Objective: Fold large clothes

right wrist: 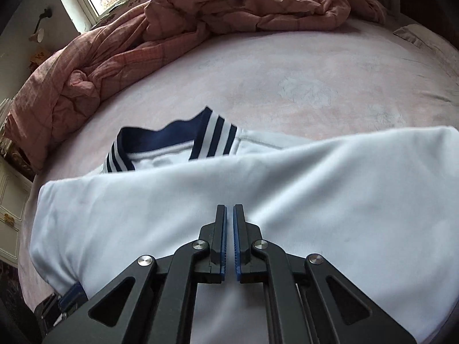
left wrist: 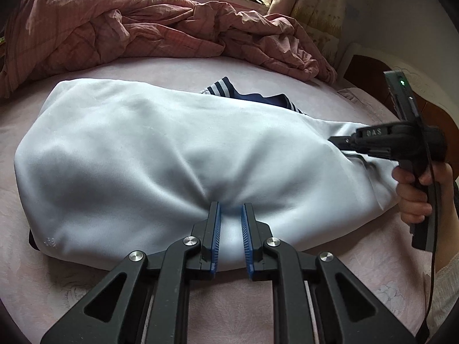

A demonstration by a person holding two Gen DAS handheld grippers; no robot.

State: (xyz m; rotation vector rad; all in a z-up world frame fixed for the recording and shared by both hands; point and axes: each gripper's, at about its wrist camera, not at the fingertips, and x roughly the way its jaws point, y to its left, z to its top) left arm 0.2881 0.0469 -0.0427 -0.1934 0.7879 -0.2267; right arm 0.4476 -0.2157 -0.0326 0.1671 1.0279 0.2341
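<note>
The folded white cotton shirt with navy striped collar [left wrist: 149, 149] is lying on the pink bed [left wrist: 200, 68]. The left gripper [left wrist: 231, 209] is pinching its near edge; the right gripper [right wrist: 230, 209] is hovering above it, fingers clenched empty.

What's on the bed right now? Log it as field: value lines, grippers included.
surface: pink bed sheet
garment: white top, folded over, lying flat
collar: navy with white stripes, showing at the far edge
left gripper: shut on the near edge, cloth puckered between the pads
right gripper: shut, over the top; whether it pinches cloth is unclear
background: crumpled pink quilt beyond the garment
</note>
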